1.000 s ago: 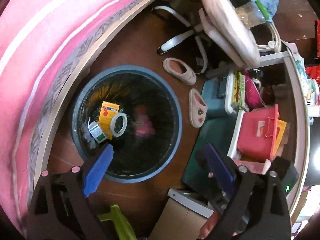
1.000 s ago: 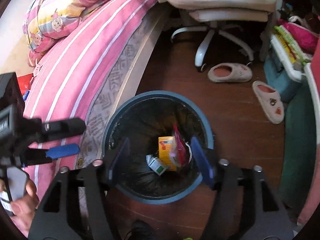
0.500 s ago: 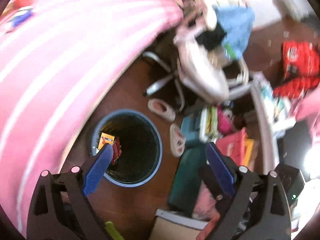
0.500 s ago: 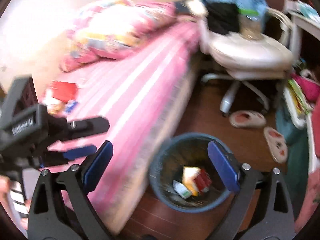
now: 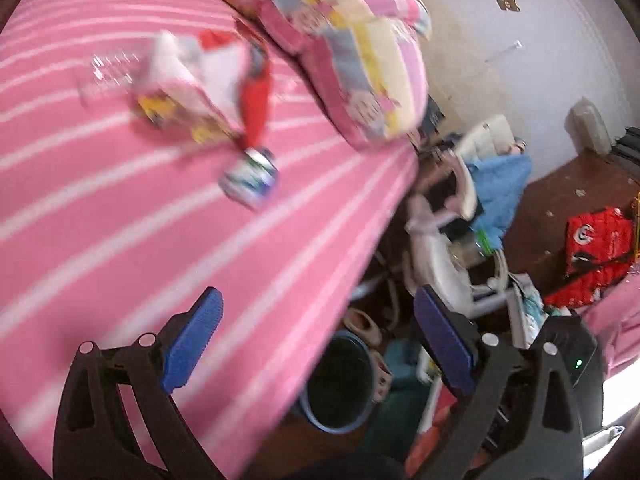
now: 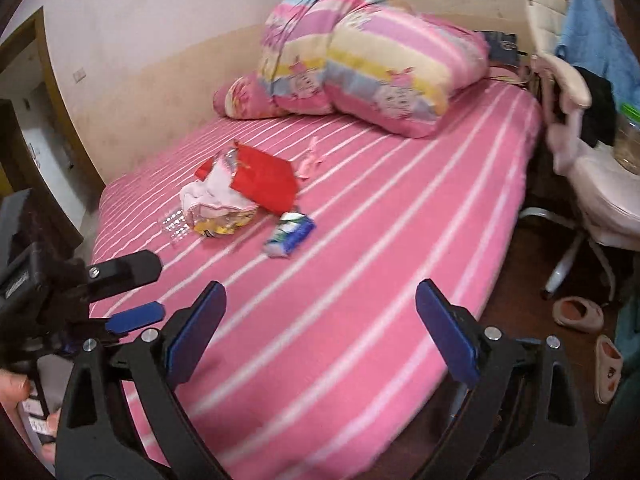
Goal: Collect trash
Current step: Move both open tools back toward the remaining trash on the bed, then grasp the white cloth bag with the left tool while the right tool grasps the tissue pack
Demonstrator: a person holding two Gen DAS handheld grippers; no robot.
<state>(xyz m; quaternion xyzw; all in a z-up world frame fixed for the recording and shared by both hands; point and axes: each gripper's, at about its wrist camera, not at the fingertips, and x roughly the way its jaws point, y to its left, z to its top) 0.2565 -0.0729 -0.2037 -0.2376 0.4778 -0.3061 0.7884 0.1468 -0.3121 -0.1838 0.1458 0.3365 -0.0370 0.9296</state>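
Observation:
Trash lies on the pink striped bed [image 6: 360, 240]: a red packet [image 6: 264, 180], a crumpled pink and yellow snack bag [image 6: 218, 210], a blue and white wrapper [image 6: 290, 234] and a clear blister sheet [image 6: 175, 226]. The same pile shows blurred in the left wrist view, with the wrapper [image 5: 250, 178] nearest. The blue-rimmed bin [image 5: 340, 384] stands on the floor beside the bed. My right gripper [image 6: 320, 332] is open and empty above the bed's near part. My left gripper [image 5: 316, 340] is open and empty over the bed edge; it also shows in the right wrist view [image 6: 132, 292].
A rolled pink quilt [image 6: 360, 80] lies at the head of the bed. A white office chair [image 6: 592, 184] with clothes stands to the right. Slippers [image 6: 578, 314] lie on the wooden floor. Red bags [image 5: 596, 256] and cluttered storage boxes sit beyond the bin.
Both grippers have lifted away from the bin and swung up towards the bed. The trash pile on the bed has come into view; the bin has dropped low in the left view.

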